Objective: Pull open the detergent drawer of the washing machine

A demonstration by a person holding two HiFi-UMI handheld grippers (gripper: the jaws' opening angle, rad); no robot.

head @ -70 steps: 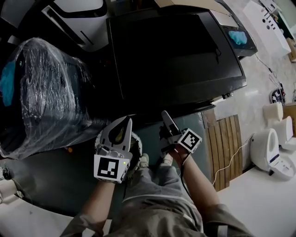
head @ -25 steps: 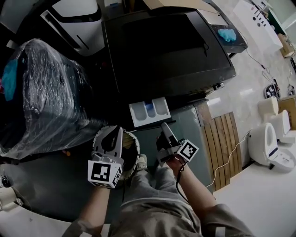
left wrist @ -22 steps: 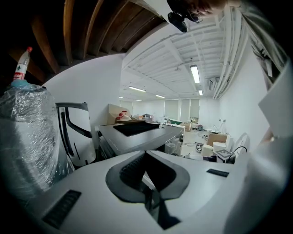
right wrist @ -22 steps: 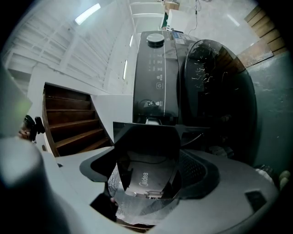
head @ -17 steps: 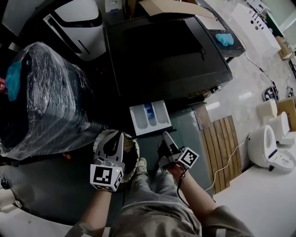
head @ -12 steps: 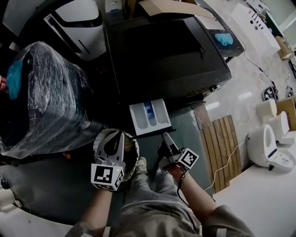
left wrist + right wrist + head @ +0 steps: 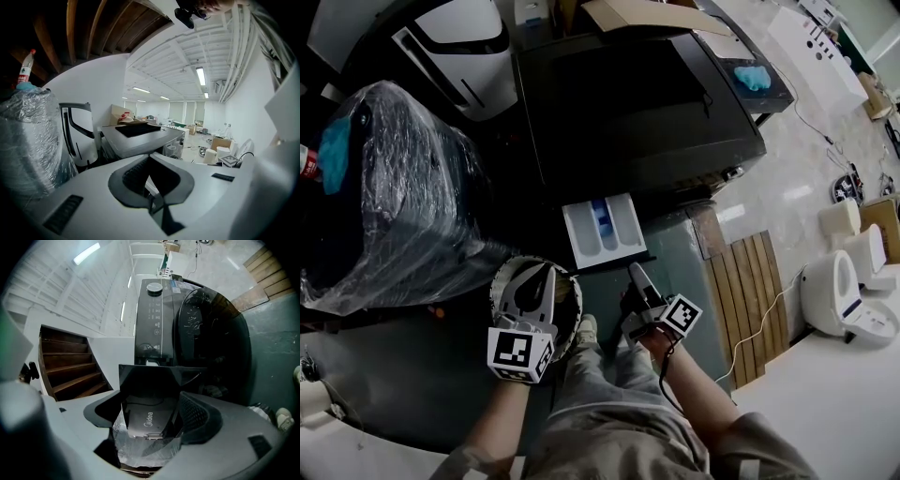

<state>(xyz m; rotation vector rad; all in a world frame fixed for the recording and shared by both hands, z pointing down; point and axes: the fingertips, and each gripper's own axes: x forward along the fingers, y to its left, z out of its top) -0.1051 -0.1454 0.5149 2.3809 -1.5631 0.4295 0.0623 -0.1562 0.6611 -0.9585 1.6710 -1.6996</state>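
Your right gripper [image 7: 633,272] gapes; your left gripper [image 7: 551,270] is pinched together, empty. The detergent drawer [image 7: 605,230] at eleven o'clock looks like light, rigid plastic: take its front lip.

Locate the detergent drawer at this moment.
Head view, centre: the detergent drawer sticks out of the front of the washing machine, just ahead of the right tool.

The dark, boxy washing machine [image 7: 637,103] has a smooth, glossy top that catches reflections; its white detergent drawer [image 7: 614,234] looks like smooth moulded plastic. The bulky appliance wrapped in clear film [image 7: 394,187] shows crinkled, shiny plastic. The slatted board [image 7: 755,291] is bare wood — the pale floor [image 7: 787,178] is polished and glossy.
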